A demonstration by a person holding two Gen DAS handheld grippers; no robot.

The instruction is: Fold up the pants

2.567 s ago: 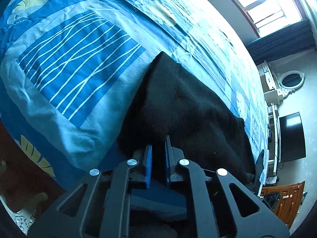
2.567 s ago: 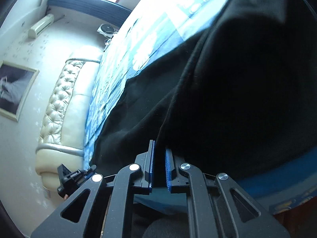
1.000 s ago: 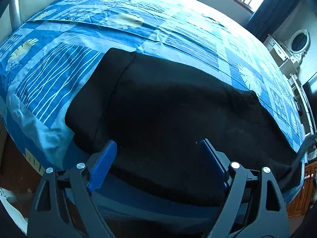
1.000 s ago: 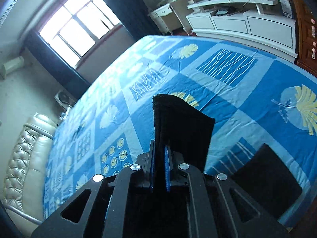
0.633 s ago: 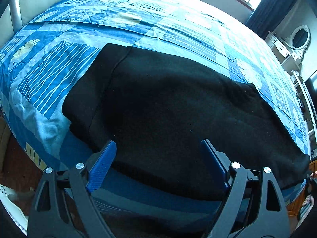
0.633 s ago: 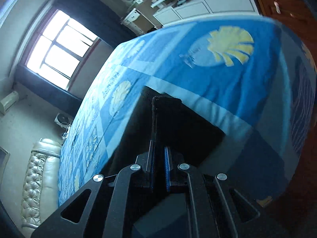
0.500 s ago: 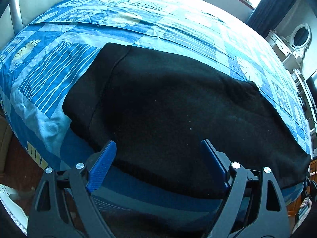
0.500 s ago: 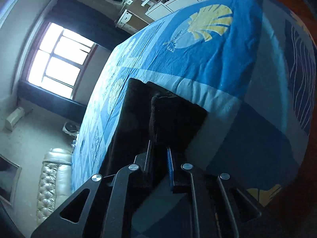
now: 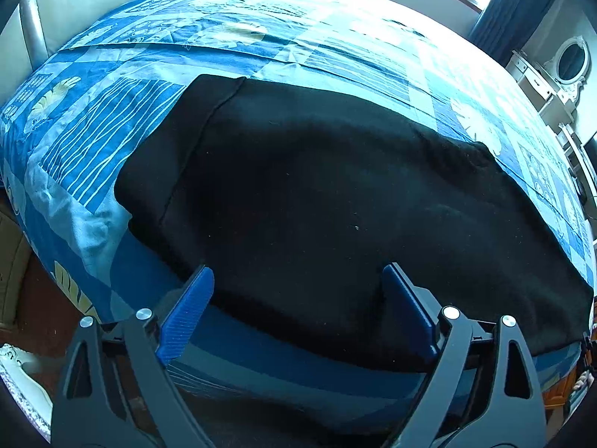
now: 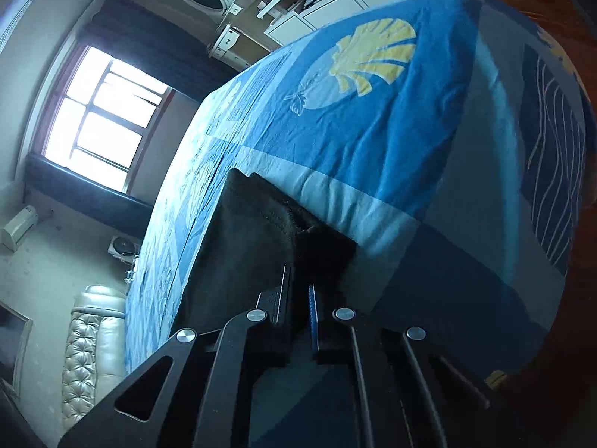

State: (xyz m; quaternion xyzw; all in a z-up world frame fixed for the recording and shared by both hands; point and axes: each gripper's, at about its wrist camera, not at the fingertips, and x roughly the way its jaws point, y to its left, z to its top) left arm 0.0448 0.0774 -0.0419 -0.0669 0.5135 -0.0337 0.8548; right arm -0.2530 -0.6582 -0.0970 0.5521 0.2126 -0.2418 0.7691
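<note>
Black pants (image 9: 335, 201) lie flat along the near edge of a bed with a blue patterned cover (image 9: 261, 33), waistband end at the left. My left gripper (image 9: 298, 298) is open and empty, just above the near edge of the pants. In the right wrist view my right gripper (image 10: 298, 291) is shut on the end of the pants (image 10: 253, 231), low over the bed cover (image 10: 373, 119) near the bed's edge.
A padded headboard (image 10: 86, 339) and a window (image 10: 100, 119) lie beyond the bed. White furniture with an oval mirror (image 9: 571, 59) stands at the right. The wooden floor (image 9: 37, 298) shows below the bed's near edge.
My left gripper let go of the pants, opened and pulled back. My right gripper swung its end of the pants over and down onto the bed, still shut on it.
</note>
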